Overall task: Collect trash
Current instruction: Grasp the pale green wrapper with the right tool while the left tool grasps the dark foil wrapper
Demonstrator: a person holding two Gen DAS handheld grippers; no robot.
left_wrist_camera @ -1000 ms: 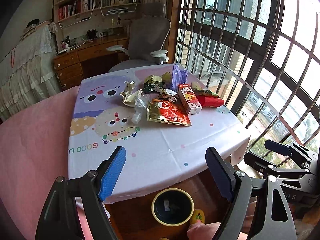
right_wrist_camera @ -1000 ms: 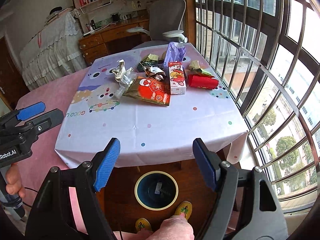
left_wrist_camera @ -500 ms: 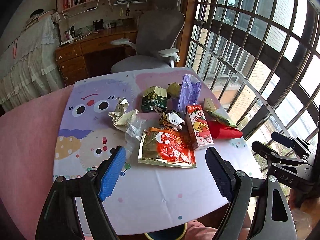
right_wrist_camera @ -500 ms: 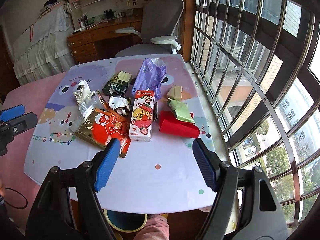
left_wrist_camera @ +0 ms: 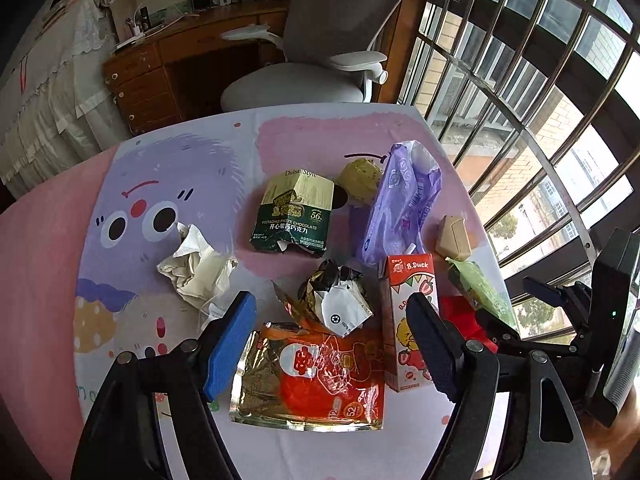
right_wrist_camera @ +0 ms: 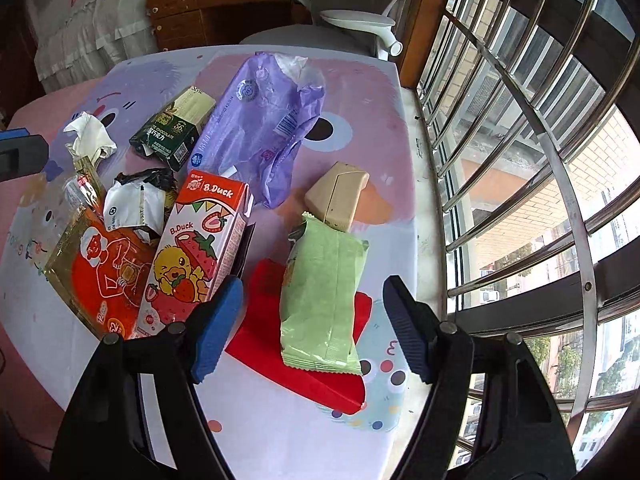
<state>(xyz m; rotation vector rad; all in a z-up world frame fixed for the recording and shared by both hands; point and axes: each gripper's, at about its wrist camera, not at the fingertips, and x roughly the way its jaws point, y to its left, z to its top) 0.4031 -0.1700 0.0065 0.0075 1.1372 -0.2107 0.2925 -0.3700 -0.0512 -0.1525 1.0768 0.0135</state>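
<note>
Right claw [right_wrist_camera: 312,328] hangs spread over the green wrapper [right_wrist_camera: 324,292] lying on the red packet [right_wrist_camera: 260,332], near right on the tabletop [right_wrist_camera: 360,92]; I'd pinch only the green. Left claw [left_wrist_camera: 332,344], also spread, hovers above the orange pouch [left_wrist_camera: 312,380].

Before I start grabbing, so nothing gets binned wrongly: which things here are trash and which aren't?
Trash: orange foil pouch, B.Duck carton, green wrapper, red packet, purple bag, chocolate wrapper, crumpled tissue.
Not trash: office chair, wooden desk.
</note>
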